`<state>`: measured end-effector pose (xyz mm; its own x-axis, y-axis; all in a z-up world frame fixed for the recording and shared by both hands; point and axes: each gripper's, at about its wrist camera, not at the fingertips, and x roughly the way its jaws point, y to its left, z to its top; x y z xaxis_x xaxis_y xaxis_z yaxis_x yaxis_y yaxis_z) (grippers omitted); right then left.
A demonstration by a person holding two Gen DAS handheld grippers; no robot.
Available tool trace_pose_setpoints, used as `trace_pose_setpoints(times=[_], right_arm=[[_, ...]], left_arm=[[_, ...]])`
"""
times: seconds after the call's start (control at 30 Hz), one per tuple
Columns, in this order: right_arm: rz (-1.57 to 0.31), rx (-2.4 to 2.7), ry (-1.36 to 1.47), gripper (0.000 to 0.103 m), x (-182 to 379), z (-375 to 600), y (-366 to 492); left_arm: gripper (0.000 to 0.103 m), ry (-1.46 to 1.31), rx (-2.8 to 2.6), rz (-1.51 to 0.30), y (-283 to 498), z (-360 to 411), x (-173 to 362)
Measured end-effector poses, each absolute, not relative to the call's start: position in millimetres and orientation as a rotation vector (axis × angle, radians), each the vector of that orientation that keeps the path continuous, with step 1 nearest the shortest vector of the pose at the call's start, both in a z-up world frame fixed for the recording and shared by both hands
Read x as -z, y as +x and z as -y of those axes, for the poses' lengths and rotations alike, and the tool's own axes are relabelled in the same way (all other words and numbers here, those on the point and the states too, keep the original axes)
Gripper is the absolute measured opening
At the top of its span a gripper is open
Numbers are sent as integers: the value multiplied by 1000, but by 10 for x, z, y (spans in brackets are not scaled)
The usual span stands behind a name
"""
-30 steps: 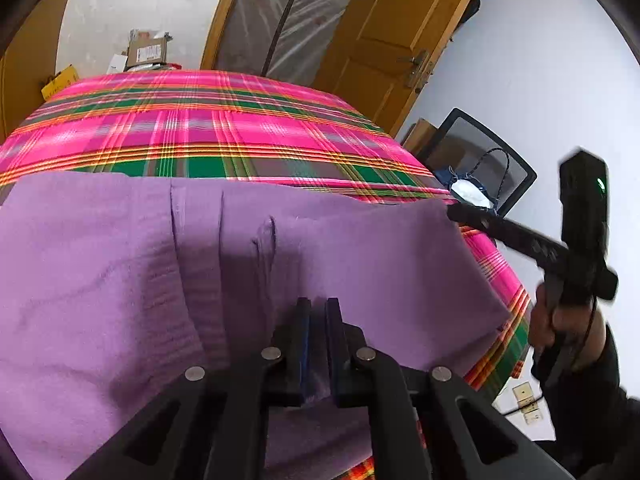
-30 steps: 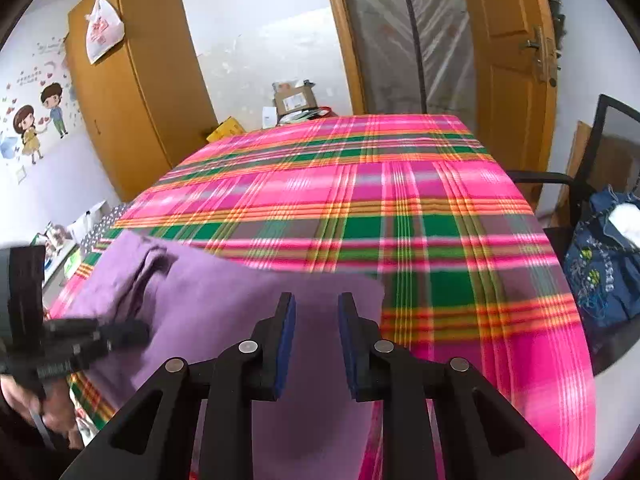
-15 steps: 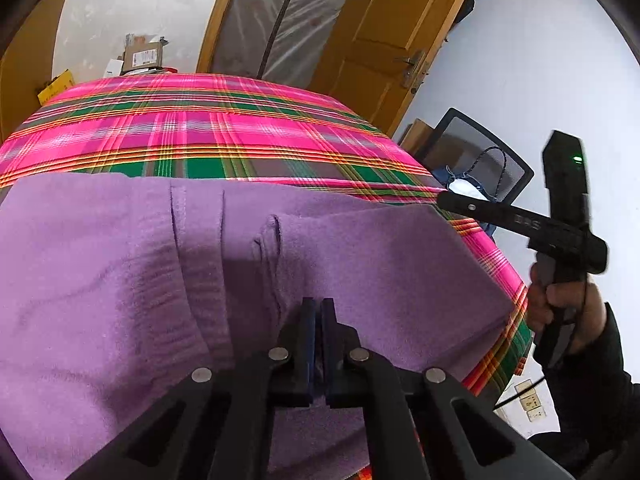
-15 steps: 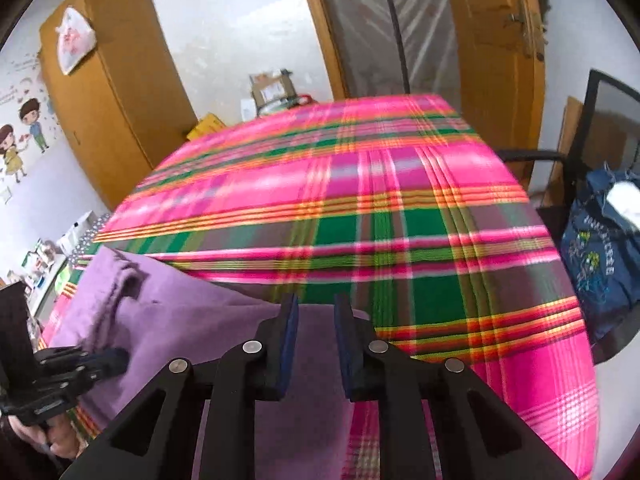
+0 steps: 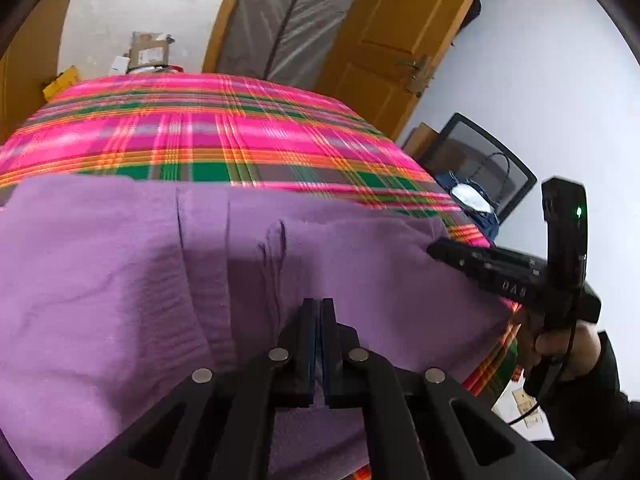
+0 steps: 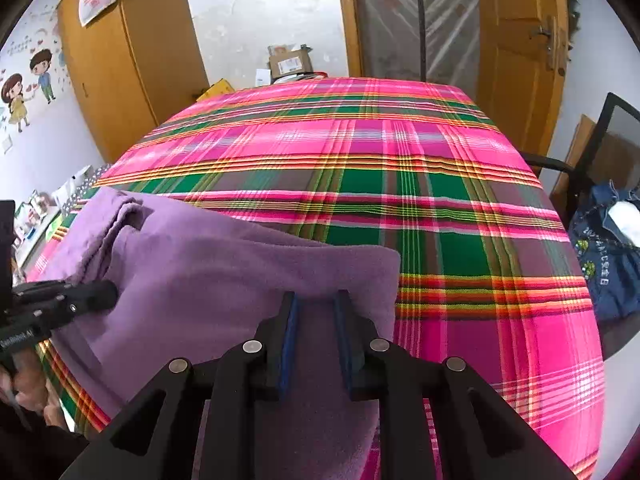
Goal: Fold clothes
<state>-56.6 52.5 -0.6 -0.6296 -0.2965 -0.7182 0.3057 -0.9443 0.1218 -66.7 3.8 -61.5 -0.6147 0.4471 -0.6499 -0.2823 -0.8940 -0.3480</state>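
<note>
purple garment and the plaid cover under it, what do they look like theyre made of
Purple garment: looks like a soft knit or fleece, matte with a fuzzy nap and a ribbed band; it drapes in thick, rounded folds. The exact fibre can't be told.

Plaid cover: looks like a thin woven cloth, probably cotton or a blend, with the stripes woven in, lying flat and smooth with a slight sheen.
</note>
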Motion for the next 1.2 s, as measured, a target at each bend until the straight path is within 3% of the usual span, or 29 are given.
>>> trace_pose_setpoints(times=[0.37,1.03,1.2], right_arm=[[55,2603,1096,20,13,-586,-536],[42,2599,1099,20,14,-576,-540],[171,2571,1109,20,10,-689,-559]], left_arm=[[4,-1174,-2545,305,-1117,-134,634],[3,-1164,-2555,297,-1164,-189,772],[3,-1180,-2527,352,-1176,-134,765]])
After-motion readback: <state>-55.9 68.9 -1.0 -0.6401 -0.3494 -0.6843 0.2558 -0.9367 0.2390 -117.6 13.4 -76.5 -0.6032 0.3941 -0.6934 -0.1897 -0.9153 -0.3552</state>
